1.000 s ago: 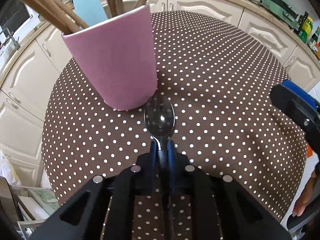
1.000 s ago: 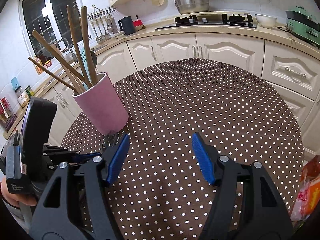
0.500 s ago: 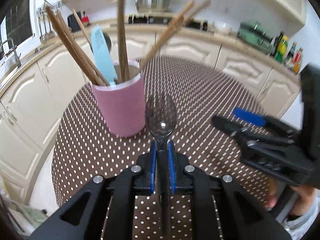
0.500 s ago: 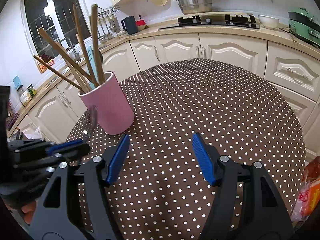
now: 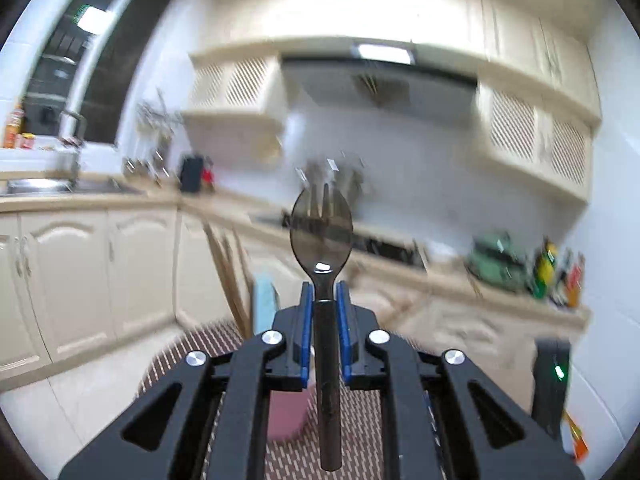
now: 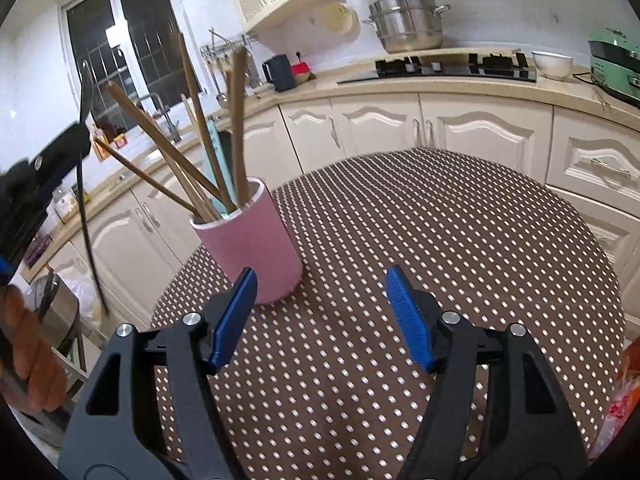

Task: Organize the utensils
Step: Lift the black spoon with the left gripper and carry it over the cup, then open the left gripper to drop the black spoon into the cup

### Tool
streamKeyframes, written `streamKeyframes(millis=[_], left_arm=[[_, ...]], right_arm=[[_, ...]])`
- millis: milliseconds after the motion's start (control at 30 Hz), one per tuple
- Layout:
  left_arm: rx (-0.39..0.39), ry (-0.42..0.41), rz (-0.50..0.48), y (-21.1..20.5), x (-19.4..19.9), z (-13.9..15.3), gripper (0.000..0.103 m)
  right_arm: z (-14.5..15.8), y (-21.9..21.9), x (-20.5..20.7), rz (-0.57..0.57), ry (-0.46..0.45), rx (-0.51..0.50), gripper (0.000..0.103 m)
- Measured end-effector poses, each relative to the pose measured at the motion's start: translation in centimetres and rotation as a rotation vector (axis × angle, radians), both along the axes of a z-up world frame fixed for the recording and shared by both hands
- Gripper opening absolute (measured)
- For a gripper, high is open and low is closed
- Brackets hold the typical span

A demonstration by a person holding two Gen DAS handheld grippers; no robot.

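My left gripper [image 5: 323, 300] is shut on a dark metal spoon [image 5: 322, 236], held bowl-up and tilted high toward the kitchen wall. The pink utensil cup [image 6: 256, 248] stands on the left of the polka-dot table [image 6: 440, 240] with several wooden utensils [image 6: 196, 140] and a light blue spatula inside. In the left wrist view the cup [image 5: 286, 412] shows just below the fingers, blurred. My right gripper [image 6: 320, 304] is open and empty, low over the table, right of the cup. The spoon [image 6: 86, 184] and left gripper show raised at the far left of the right wrist view.
Cream kitchen cabinets [image 6: 400, 128] and a counter with a hob [image 6: 440, 68], a steel pot [image 6: 408, 24], a kettle [image 6: 280, 72] and a green appliance [image 6: 612, 56] curve behind the table. A sink [image 5: 36, 186] lies at the left. An orange bag [image 6: 624, 404] sits at the right edge.
My left gripper has lifted the spoon from table level and tilted upward, so its view now faces the wall above the cup. The right gripper has stayed open and nearly still.
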State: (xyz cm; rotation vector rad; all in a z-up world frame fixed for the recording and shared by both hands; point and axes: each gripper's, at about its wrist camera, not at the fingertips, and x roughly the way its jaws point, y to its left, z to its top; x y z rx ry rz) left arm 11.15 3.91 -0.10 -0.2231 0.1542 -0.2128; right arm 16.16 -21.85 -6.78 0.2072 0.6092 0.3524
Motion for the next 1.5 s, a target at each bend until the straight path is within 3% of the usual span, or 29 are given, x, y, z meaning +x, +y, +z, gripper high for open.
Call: streamKeyframes(millis=[200,500,767,1500], left_arm=[[-0.016,-0.131,0.099,-1.2,1.8,0.5,0.011],[-0.090,-0.182,0.159,-1.3,4.9,-0.4,0.011],[-0.041,-0.283,0.198,-2.9,4.9,-1.6,0.011],[-0.034,-0.195,0.222,-3.0,7.4,-4.9,0.011]], right_arm=[[0.4,0.9,2.1,0.029,-0.020,0.030,0.067],[1.1,3.1,5.6,0.151,-0.015,0.024,0.066],[0.5,2.6,7.7,0.186,-0.003,0.049,0.066],[-0.1,2.1,8.1,0.187,-0.073,0.048,0.068]])
